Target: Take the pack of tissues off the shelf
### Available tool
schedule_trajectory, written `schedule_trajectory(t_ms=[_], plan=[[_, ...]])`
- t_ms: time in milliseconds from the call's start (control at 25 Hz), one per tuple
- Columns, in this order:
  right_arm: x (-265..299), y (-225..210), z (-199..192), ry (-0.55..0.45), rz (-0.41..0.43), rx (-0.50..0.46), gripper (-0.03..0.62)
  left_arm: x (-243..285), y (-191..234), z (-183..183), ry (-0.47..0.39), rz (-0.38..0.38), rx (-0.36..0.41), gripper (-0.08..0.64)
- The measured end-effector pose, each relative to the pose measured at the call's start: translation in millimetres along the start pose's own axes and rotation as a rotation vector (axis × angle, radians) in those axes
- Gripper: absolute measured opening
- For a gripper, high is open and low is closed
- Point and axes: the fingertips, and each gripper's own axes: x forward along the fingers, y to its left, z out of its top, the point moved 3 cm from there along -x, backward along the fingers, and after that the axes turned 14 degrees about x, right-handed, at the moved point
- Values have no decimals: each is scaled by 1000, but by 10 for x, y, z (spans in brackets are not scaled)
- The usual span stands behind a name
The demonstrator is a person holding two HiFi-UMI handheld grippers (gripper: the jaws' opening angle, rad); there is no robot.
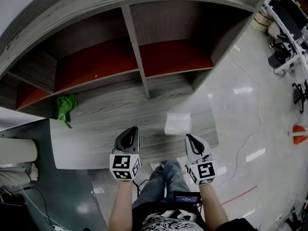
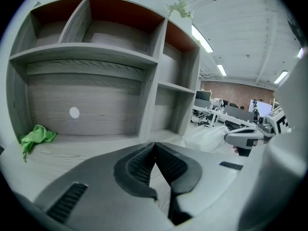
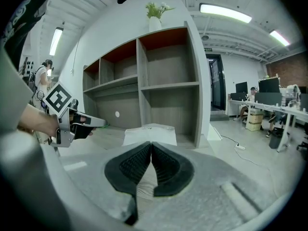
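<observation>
Crumpled green cloth (image 1: 66, 106) far left on the lowest ledge of the grey wood-grain shelf unit (image 1: 91, 143); left gripper (image 1: 131, 131) hovers mid-ledge, jaws pressed together on nothing. Soft white pack of tissues (image 1: 177, 123) lies flat near the ledge's right end, just ahead of the right gripper (image 1: 189, 138), jaws likewise closed and empty. Risk: advancing with closed jaws would likely shove the light pack deeper or off the right edge instead of pinching it.

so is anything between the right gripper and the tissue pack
Nothing visible: the white plastic-wrapped tissue pack lies on the grey wooden shelf just ahead of the right gripper, bare wood between them.
</observation>
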Motion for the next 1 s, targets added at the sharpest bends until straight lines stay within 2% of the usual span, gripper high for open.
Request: schedule_trajectory(t_ms=[560,1000], plan=[[103,-137,-545,100,-7,8,9,114,-62,-319,54,-21,-8,6],[137,-248,-862,215,-65,24,9,111,-149,-492,78,-69,-21,6]])
